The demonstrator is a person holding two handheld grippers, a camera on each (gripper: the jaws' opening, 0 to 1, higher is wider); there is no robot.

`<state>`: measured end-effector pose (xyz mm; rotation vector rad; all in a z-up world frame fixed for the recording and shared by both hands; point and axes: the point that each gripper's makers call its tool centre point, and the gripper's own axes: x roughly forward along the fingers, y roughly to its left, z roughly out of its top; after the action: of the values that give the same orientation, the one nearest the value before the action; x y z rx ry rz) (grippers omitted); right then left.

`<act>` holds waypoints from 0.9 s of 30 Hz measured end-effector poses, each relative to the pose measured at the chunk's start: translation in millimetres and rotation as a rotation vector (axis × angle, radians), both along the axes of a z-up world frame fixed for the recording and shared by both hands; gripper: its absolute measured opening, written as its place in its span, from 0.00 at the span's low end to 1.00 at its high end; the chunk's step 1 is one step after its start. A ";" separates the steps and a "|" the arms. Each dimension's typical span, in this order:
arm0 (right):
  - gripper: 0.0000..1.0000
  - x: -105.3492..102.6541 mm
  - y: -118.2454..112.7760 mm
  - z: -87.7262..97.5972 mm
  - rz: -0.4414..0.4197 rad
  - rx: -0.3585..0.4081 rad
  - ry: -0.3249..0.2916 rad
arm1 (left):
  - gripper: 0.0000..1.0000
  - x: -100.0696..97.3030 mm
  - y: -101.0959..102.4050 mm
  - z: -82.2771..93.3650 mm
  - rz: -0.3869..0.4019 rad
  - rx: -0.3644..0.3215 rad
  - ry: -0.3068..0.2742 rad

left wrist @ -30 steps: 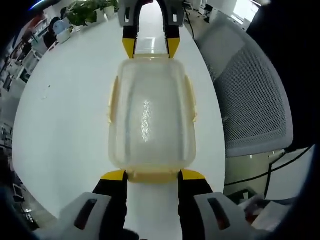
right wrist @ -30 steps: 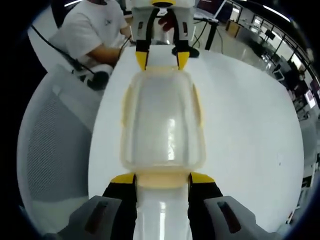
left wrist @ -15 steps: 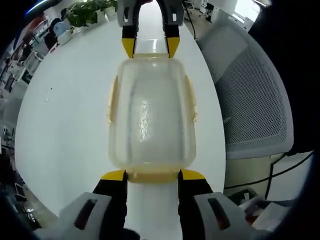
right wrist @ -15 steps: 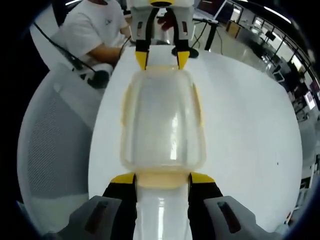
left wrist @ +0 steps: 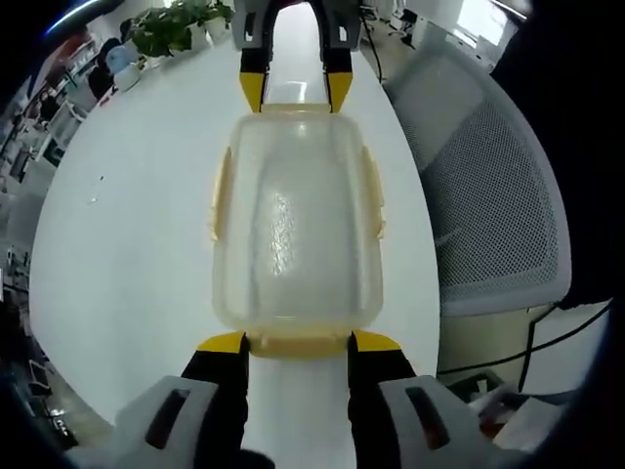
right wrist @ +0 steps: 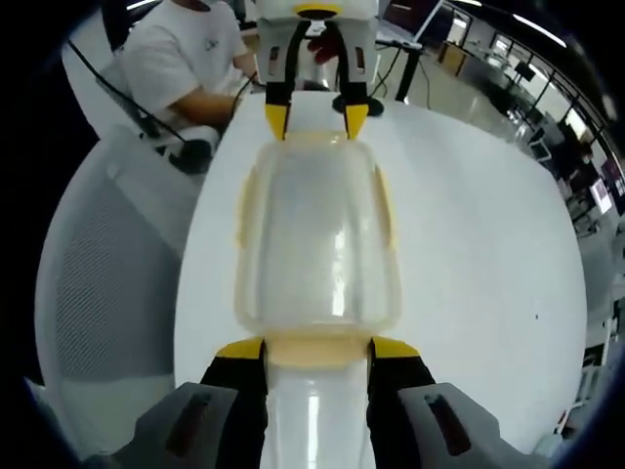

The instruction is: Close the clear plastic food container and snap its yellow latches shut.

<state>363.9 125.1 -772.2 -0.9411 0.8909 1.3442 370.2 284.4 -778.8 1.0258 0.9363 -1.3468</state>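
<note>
The clear plastic container (left wrist: pixel 293 215) lies on the white table (left wrist: pixel 117 234) with its lid on and yellow latches (left wrist: pixel 219 195) along its sides. My left gripper (left wrist: pixel 299 342) is open at the near end, its yellow tips on either side of the end latch (left wrist: pixel 298 345). At the far end my right gripper (left wrist: pixel 291 93) stands the same way. In the right gripper view the container (right wrist: pixel 317 234) runs lengthwise, with my right gripper (right wrist: pixel 317 349) open at its near end latch (right wrist: pixel 317 350). The left gripper (right wrist: pixel 317 119) is at the far end.
A grey mesh office chair (left wrist: pixel 488 195) stands close to the table's edge, also seen as the chair (right wrist: pixel 98 283) in the right gripper view. A person in a white shirt (right wrist: pixel 186 63) sits beyond the table. Potted plants (left wrist: pixel 166 24) stand at the table's far end.
</note>
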 end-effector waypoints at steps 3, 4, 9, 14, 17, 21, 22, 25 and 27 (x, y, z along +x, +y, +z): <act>0.38 0.6 -3.4 0.4 0.000 -0.005 -0.003 | 0.38 -0.3 -4.1 -0.4 0.004 -0.002 0.002; 0.38 1.3 -5.2 0.4 0.002 -0.007 -0.003 | 0.38 -0.5 -5.6 -0.4 0.005 -0.004 0.003; 0.38 2.1 -13.3 -2.1 0.008 -0.009 0.002 | 0.38 -1.1 -13.1 -2.8 0.013 -0.012 0.005; 0.38 3.1 -21.7 -3.3 0.011 -0.008 0.004 | 0.38 0.5 -21.6 -2.3 0.016 -0.015 0.007; 0.38 5.1 -27.5 -4.1 0.011 -0.008 0.003 | 0.38 1.6 -27.8 -2.9 0.018 -0.015 0.004; 0.38 5.6 -34.4 -5.2 0.014 -0.012 0.007 | 0.38 2.2 -35.2 -2.8 0.020 -0.024 0.008; 0.38 6.1 -36.4 -4.9 0.014 -0.013 0.005 | 0.38 2.0 -36.7 -2.8 0.023 -0.024 0.010; 0.38 5.1 -41.3 -3.9 0.010 -0.013 0.006 | 0.38 3.5 -41.4 -2.6 0.021 -0.027 0.010; 0.38 5.4 -43.7 -4.7 0.010 -0.013 0.006 | 0.38 3.3 -43.2 -2.6 0.020 -0.025 0.013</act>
<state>369.3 81.5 -776.9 -0.9532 0.9023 1.3520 373.5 241.2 -781.4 0.9869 0.9350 -1.3470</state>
